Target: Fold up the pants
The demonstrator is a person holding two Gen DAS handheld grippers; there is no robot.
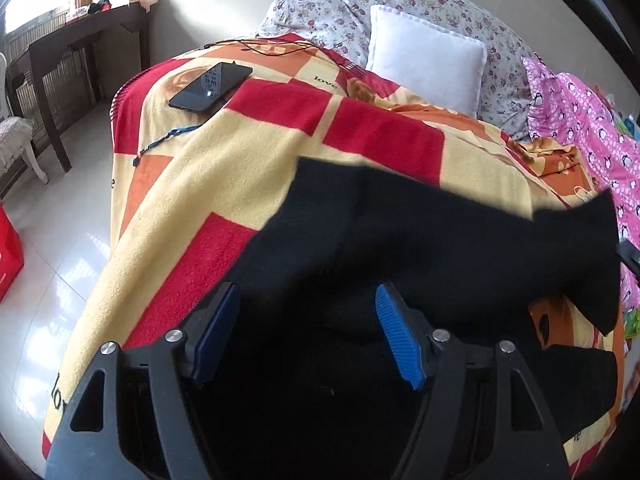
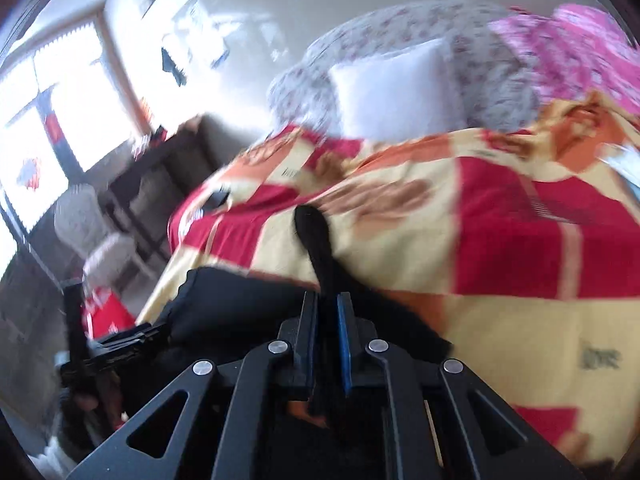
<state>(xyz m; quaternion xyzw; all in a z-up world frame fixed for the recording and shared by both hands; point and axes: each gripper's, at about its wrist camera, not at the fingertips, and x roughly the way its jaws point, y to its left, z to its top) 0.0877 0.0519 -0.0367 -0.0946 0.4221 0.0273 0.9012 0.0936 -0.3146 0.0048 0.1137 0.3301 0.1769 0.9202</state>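
The black pants (image 1: pixel 420 240) lie on a checked red, yellow and orange blanket (image 1: pixel 248 152) on the bed. My left gripper (image 1: pixel 306 300) is open, its blue pads (image 1: pixel 396 336) wide apart over the near part of the pants, holding nothing. In the blurred right wrist view my right gripper (image 2: pixel 327 304) is shut on a fold of the black pants (image 2: pixel 316 236), lifted above the blanket (image 2: pixel 500 220). A raised flap of the pants shows at the right of the left wrist view (image 1: pixel 580 248). The left gripper shows at the lower left of the right wrist view (image 2: pixel 104 344).
A black phone (image 1: pixel 210 86) and cables lie on the far left of the blanket. A white pillow (image 1: pixel 424 58), floral bedding (image 1: pixel 320 4) and a pink quilt (image 1: pixel 588 128) sit at the head and right. A dark desk (image 1: pixel 80 52), a chair and a red bag (image 1: pixel 8 252) stand on the floor at left.
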